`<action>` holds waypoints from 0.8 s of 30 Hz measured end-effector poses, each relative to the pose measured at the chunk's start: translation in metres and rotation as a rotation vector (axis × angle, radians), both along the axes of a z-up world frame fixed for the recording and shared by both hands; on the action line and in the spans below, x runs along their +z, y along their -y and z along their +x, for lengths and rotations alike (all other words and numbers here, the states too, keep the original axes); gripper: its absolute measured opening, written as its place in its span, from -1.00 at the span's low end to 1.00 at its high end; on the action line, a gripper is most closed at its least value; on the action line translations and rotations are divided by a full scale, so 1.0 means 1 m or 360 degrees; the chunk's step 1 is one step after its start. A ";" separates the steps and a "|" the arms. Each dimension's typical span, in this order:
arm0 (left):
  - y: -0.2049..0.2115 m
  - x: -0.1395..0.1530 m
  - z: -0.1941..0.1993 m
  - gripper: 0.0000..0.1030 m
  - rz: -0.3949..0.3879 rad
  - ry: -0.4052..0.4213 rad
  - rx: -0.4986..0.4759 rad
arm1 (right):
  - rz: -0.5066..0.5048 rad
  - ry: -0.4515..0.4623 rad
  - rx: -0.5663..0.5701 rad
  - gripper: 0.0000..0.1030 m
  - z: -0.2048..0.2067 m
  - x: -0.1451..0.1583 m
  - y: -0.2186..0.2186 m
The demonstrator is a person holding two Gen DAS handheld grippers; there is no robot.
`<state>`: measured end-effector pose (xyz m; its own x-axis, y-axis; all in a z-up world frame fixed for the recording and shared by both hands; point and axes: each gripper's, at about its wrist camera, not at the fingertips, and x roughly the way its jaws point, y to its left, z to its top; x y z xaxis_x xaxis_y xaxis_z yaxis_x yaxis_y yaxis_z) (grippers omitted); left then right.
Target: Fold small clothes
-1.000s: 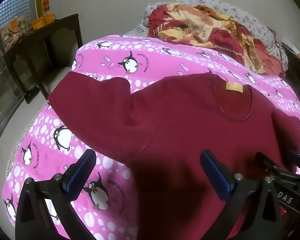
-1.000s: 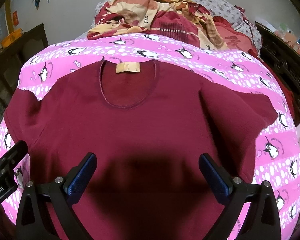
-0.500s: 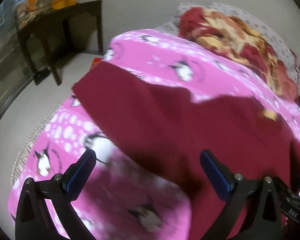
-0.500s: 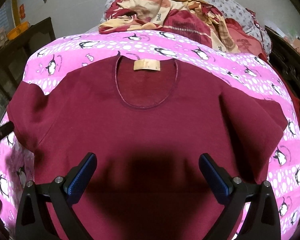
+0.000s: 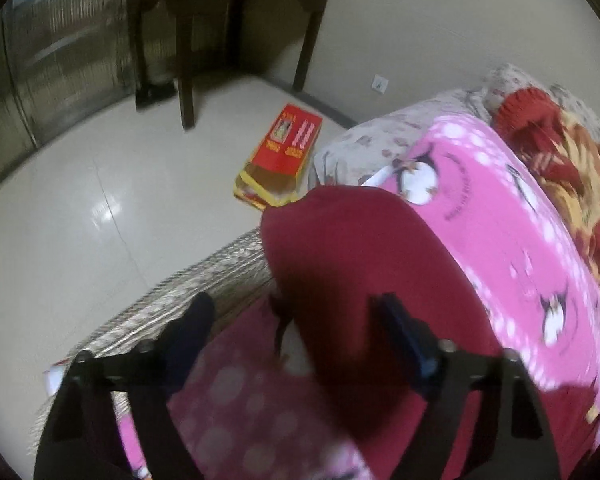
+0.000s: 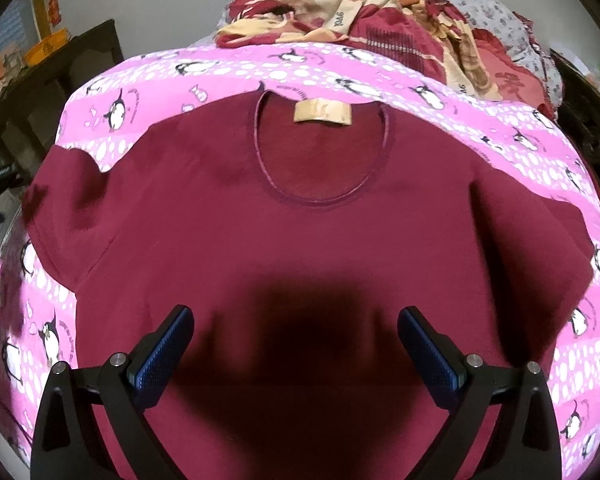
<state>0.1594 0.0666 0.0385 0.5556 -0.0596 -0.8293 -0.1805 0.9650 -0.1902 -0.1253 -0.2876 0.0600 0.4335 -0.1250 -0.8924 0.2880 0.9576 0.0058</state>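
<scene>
Maroon T-shirt (image 6: pixel 284 240): soft knit, round neckline, tan label (image 6: pixel 323 113); lay flat, front up, on the pink penguin-print blanket (image 6: pixel 480 120) covering the bed. Hem cut off below the frame; a dark shadow hid the lower chest.
Left claw (image 5: pixel 296 332): view motion-blurred; jaws closing astride the sleeve edge (image 5: pixel 300 240), pads not clearly touching cloth.
Right claw (image 6: pixel 296 344): jaws spread wide above the shirt body, holding nothing; blue ribbed pads.
Red printed box (image 5: pixel 288 148): on glossy floor, lower end hidden by the bed.

floor (image 5: pixel 100 208): open | red box (image 5: pixel 284 156): beside bed, maybe blocking | quilt heap (image 6: pixel 380 20): far end
</scene>
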 end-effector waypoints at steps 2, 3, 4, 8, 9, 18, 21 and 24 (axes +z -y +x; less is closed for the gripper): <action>0.000 -0.009 0.012 0.35 -0.0022 -0.0019 -0.0004 | 0.0000 -0.0014 0.0013 1.00 0.002 -0.003 -0.001; 0.001 -0.008 0.015 0.25 -0.0003 0.0012 -0.0002 | 0.0007 -0.0023 0.0016 1.00 0.003 -0.004 -0.001; 0.003 -0.007 0.017 -0.10 0.0009 0.0049 -0.0022 | 0.0015 -0.0025 0.0016 1.00 0.003 -0.005 0.001; 0.019 -0.004 0.019 -0.85 0.0149 0.0048 -0.0083 | 0.0039 -0.0013 -0.0007 1.00 0.003 -0.004 0.004; 0.022 -0.003 0.019 -0.84 0.0177 0.0045 -0.0107 | 0.0050 -0.0006 -0.0017 1.00 0.002 -0.003 0.006; 0.068 0.089 -0.071 -0.85 0.0017 0.0389 -0.0409 | 0.0080 0.0085 -0.0116 1.00 -0.020 0.019 0.026; 0.111 0.112 -0.129 -0.85 -0.0046 0.0491 -0.0681 | 0.0085 0.0107 -0.0166 1.00 -0.032 0.024 0.037; 0.160 0.106 -0.182 -0.87 -0.0072 0.0492 -0.0974 | 0.0086 0.0112 -0.0229 1.00 -0.044 0.026 0.048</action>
